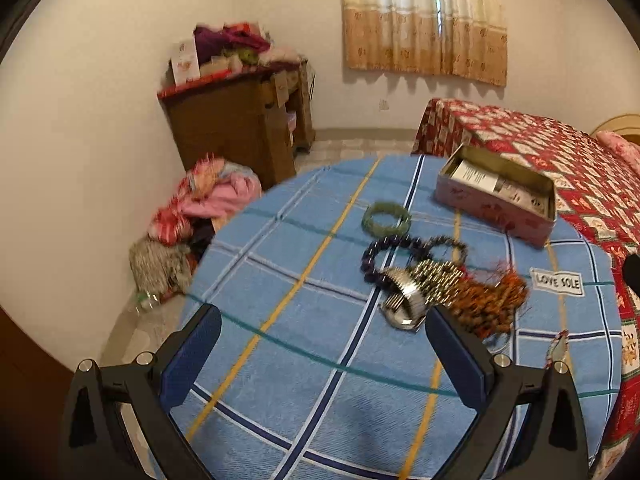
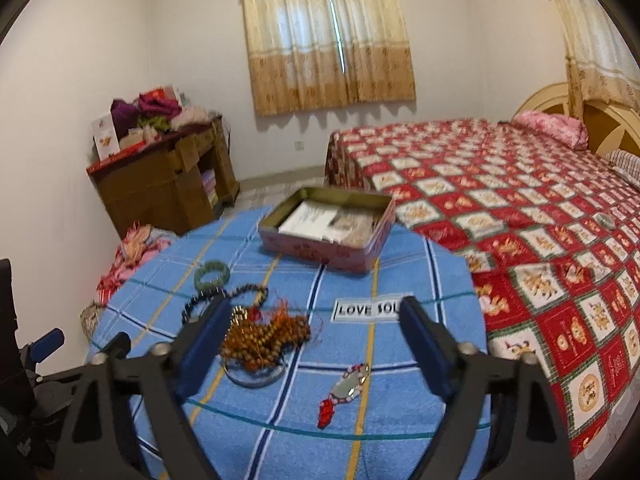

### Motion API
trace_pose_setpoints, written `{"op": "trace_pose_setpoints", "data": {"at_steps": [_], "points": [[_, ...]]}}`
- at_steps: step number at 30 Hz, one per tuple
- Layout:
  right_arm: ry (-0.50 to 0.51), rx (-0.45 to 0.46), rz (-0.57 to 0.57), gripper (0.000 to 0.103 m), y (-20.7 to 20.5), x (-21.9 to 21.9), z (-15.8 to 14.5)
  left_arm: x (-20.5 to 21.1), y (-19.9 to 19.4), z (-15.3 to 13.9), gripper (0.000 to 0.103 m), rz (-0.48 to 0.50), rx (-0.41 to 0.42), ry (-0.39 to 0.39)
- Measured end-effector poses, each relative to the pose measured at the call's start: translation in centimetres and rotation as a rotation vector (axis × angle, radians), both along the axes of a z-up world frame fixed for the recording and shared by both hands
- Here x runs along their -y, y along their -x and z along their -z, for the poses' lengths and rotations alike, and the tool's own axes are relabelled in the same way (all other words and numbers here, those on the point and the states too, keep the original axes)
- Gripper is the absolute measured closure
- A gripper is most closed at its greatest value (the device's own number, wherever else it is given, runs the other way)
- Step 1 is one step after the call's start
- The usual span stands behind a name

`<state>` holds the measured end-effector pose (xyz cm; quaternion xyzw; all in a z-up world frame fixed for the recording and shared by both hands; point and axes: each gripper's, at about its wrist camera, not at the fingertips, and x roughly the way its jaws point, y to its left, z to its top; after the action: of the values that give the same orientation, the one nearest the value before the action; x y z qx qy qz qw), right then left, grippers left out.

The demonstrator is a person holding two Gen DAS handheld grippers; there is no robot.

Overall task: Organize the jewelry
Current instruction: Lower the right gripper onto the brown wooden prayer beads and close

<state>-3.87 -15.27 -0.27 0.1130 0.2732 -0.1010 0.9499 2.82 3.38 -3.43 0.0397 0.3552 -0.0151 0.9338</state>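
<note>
Jewelry lies in a loose cluster on a round table covered with a blue checked cloth (image 1: 304, 320), and I see it through both of my handheld grippers. Farthest from me is a green bangle (image 1: 386, 218), lying flat on its own. Just nearer sits a dark purple bead bracelet (image 1: 374, 258), with a thinner dark bead string (image 1: 452, 244) beside it on the right. A silver metal watch (image 1: 404, 304) rests against the purple beads, and a tangle of orange-brown beads (image 2: 266, 334) spreads to its right, partly over a clear bangle (image 2: 256, 376). Nearest me on the right lies a red tasselled pendant (image 2: 346, 390), apart from the rest.

An open pink tin box (image 2: 332, 240) stands at the far side of the table, with paper packets inside. A white label (image 2: 368, 309) on the cloth reads "LOVE SOLE". Beyond the table is a bed with a red patterned quilt (image 2: 500, 208).

My left gripper (image 1: 322, 348) hovers above the cloth with its fingers spread wide, holding nothing. My right gripper (image 2: 316, 340) also hangs above the table, its fingers well apart and empty, the orange-brown beads showing just inside its left finger.
</note>
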Motion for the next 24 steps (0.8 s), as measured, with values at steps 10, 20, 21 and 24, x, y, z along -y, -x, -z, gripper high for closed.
{"op": "trace_pose_setpoints", "data": {"at_steps": [10, 20, 21, 24], "points": [[-0.248, -0.198, -0.202, 0.038, -5.7, 0.6, 5.8, -2.8, -2.1, 3.4, 0.002, -0.027, -0.074, 0.040], [-0.191, -0.354, -0.208, 0.032, -12.0, -1.7, 9.0, -3.0, -4.1, 3.8, 0.002, 0.022, -0.060, 0.073], [-0.200, -0.356, -0.222, 0.038, -12.1, -1.7, 9.1, -2.9, -4.3, 3.8, 0.002, 0.029, -0.063, 0.075], [-0.226, -0.328, -0.262, 0.065, -11.8, -1.2, 8.8, -2.7, -4.9, 3.9, 0.002, 0.036, -0.071, 0.079]]}}
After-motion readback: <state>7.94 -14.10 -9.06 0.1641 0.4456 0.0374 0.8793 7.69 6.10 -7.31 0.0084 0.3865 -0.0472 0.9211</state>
